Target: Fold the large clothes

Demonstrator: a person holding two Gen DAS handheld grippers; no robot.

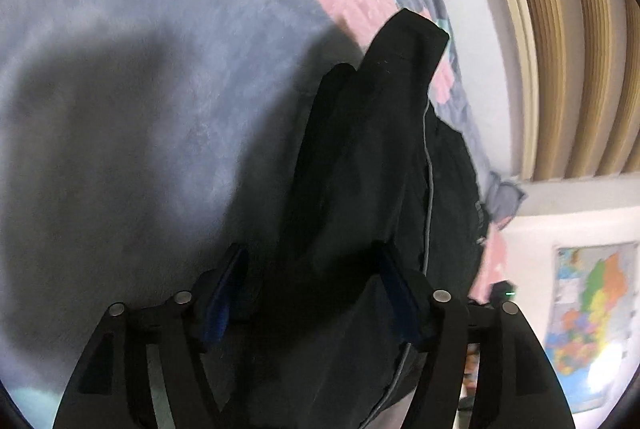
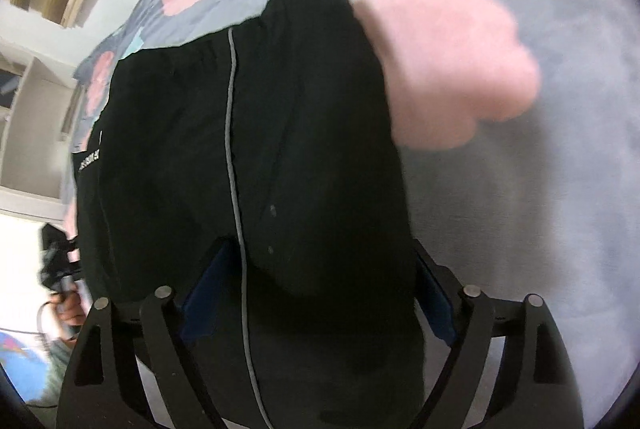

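A large black garment with a thin grey piping line (image 1: 376, 165) hangs over a blue-grey blanket. In the left wrist view it drapes between my left gripper's (image 1: 312, 261) blue-padded fingers (image 1: 224, 293), which stand wide apart with cloth between and over them. In the right wrist view the same garment (image 2: 248, 133) fills the gap of my right gripper (image 2: 320, 253), also spread wide, with cloth draped over the fingers (image 2: 204, 293). I cannot tell whether either pad presses the cloth.
The blue-grey blanket (image 1: 132, 77) has pink flower patches (image 2: 452, 65). A striped wooden headboard (image 1: 560, 41) and white wall lie at the right. A coloured map (image 1: 588, 325) hangs lower right. The other hand-held gripper (image 2: 60, 277) shows at the left of the right wrist view.
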